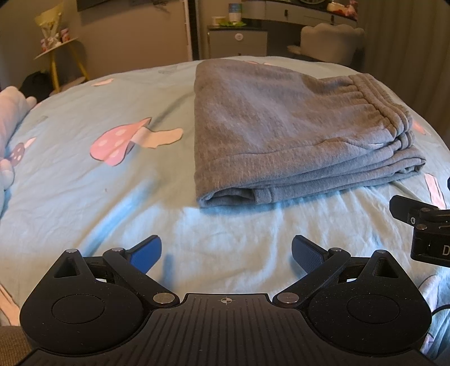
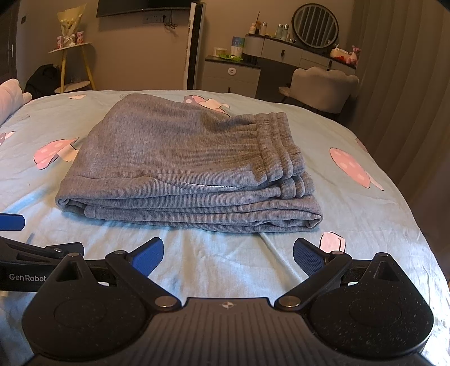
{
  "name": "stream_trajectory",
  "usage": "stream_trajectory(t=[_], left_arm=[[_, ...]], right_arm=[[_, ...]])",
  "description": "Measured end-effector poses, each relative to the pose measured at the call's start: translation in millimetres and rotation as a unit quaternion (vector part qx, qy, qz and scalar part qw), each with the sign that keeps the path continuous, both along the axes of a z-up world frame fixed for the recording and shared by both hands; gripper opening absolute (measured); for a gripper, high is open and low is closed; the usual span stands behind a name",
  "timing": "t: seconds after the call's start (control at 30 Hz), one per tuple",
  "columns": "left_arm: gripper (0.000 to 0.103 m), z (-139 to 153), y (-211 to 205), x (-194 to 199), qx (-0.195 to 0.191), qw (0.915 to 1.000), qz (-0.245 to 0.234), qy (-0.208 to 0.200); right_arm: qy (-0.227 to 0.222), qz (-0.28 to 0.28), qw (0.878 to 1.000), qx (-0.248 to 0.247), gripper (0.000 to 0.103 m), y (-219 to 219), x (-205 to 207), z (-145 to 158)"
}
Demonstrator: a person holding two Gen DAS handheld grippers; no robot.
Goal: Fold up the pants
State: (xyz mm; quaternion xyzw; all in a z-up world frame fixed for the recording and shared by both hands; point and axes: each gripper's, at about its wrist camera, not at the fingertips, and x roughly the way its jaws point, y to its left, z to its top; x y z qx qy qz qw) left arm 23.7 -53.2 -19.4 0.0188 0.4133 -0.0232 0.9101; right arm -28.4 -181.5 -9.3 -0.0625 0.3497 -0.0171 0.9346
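Grey sweatpants [image 1: 281, 126] lie folded in a compact stack on the light-blue bedsheet [image 1: 98, 197], elastic waistband on top at the right. They also show in the right wrist view [image 2: 182, 166]. My left gripper [image 1: 226, 250] is open and empty, held above the sheet short of the stack's near left corner. My right gripper [image 2: 228, 254] is open and empty, just short of the stack's near edge. The right gripper's body shows at the right edge of the left wrist view [image 1: 424, 225].
The sheet has pink mushroom prints [image 1: 123, 140]. A pillow [image 2: 11, 95] lies at the left. Beyond the bed stand a yellow side table [image 2: 73, 64], a cabinet [image 2: 230, 73], a dresser with a round mirror [image 2: 315, 25], a chair [image 2: 323, 84] and curtains [image 2: 407, 84].
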Motion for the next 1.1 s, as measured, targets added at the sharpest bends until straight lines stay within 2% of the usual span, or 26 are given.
stream_trajectory(t=[1.1], left_arm=[[0.102,2.3,-1.8,-1.8,-0.001,1.0000,-0.004,-0.004]], right_arm=[[0.000,0.000,1.000,-0.001,0.099,-0.3,-0.9,0.5]])
